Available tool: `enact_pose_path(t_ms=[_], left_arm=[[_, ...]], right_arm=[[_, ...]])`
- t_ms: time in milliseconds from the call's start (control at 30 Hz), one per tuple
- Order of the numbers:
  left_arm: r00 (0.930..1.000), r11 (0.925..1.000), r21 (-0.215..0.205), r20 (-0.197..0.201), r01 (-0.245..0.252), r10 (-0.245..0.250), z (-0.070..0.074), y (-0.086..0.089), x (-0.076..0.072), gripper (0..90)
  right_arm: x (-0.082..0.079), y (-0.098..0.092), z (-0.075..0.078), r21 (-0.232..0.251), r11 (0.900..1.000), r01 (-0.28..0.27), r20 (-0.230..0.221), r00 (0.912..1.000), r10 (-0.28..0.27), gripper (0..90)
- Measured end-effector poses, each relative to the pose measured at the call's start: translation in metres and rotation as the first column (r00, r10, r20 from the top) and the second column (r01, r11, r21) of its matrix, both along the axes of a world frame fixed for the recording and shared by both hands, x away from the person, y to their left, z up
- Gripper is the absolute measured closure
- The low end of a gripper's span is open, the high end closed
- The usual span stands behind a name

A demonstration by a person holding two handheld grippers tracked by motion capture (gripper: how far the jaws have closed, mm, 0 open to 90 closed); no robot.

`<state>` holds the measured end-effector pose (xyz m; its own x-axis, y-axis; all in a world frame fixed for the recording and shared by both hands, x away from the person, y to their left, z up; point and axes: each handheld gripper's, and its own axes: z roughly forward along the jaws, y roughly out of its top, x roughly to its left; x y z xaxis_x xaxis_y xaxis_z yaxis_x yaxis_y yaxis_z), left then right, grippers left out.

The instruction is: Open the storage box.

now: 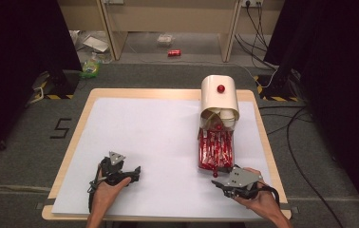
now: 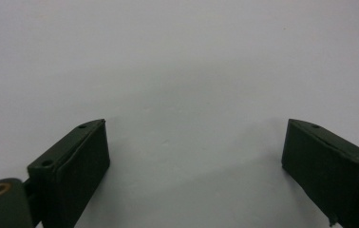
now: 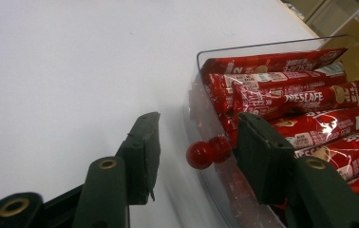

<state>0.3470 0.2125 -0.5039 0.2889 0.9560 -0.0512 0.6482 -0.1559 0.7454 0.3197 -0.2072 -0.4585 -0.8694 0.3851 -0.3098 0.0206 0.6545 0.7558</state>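
A clear drawer [image 1: 215, 151] full of red coffee sticks [image 3: 282, 102] stands pulled out from a white dispenser box [image 1: 219, 97] at the table's right. A small red knob [image 3: 200, 155] sticks out of the drawer's front wall [image 3: 206, 118]. My right gripper [image 3: 196, 137] is at that front end, its jaws on either side of the knob with a gap on the left side, so it is open. In the high view the right gripper [image 1: 218, 182] lies just below the knob [image 1: 215, 174]. The left gripper [image 2: 194, 156] hovers open over bare white sheet, at the front left [image 1: 134, 174].
A white sheet [image 1: 158, 137] covers the wooden table [image 1: 85, 114]. The dispenser has a second red knob [image 1: 221, 88] on top and pale cups [image 1: 218, 117] in its mouth. Cables [image 1: 291, 137] run on the floor to the right; a red can [image 1: 174, 52] lies beyond.
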Motion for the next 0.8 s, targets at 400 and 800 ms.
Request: enact_pose_path(t_ms=[400,800], left_arm=[[1.0,1.0,0.008,0.0,0.0,0.0,0.0,-0.001,0.0,8.1],[1.0,1.0,0.009,0.001,-0.003,0.003,0.0,-0.001,0.0,8.0]], right_arm=[[0.005,-0.009,0.013,0.207,0.971,0.123,-0.057,0.9918,-0.114,43.7],[0.012,-0.003,0.015,0.259,0.925,0.277,-0.134,0.9589,-0.25,43.1]])
